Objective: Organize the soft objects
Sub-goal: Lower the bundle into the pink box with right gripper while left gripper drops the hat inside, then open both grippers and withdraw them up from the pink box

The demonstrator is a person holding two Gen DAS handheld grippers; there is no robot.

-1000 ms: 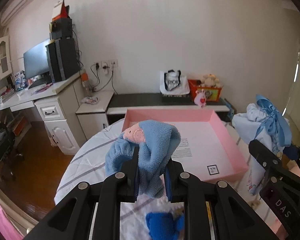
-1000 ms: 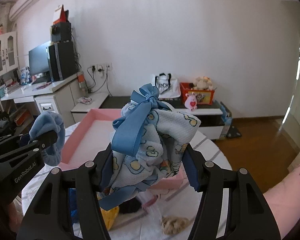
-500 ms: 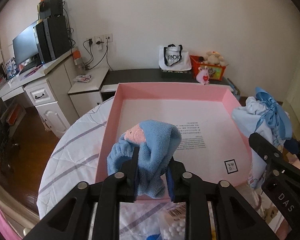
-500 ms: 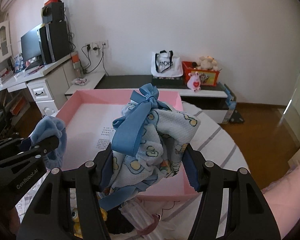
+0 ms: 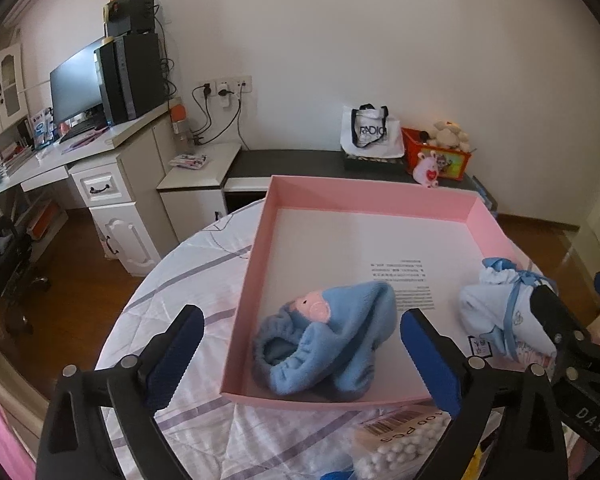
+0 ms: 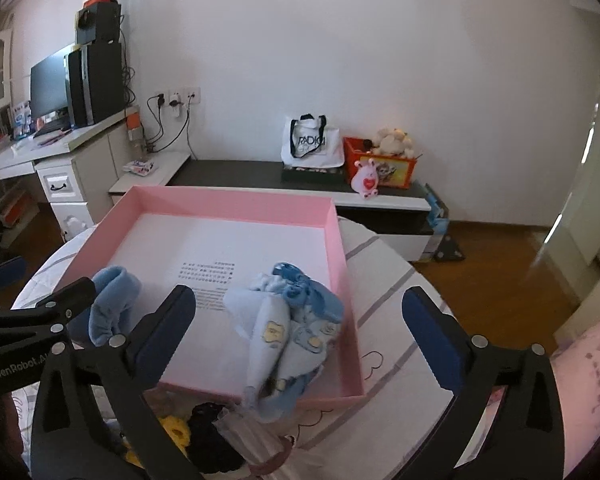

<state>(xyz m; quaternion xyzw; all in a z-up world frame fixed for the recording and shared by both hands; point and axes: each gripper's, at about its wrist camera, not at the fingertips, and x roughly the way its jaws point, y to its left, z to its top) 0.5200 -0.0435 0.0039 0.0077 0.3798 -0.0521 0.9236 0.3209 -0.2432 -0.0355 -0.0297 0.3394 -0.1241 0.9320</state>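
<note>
The pink tray (image 5: 380,196) sits on a round table covered by a white cloth with lilac stripes (image 5: 188,288), and everything here is placed against that tray. The blue fleece piece with a pink patch (image 5: 324,340) lies inside the tray at its near left corner, slumped on the white floor and touching the near wall. The left gripper (image 5: 300,360) hangs just over that near edge; its jaws have just been opening and now stand wide, the blue pads clear of the fleece on both sides, gripping nothing. The pale blue printed pouch with a ribbon bow (image 6: 288,320) lies in the tray's near right corner, leaning on the near wall with part of it draped over the rim. The right gripper (image 6: 300,336) hovers at that corner; its jaws have likewise just been opening and stand fully apart, with the pouch between them but untouched. Outside the tray's near wall lies a clear bag of cotton swabs (image 5: 396,440).
</note>
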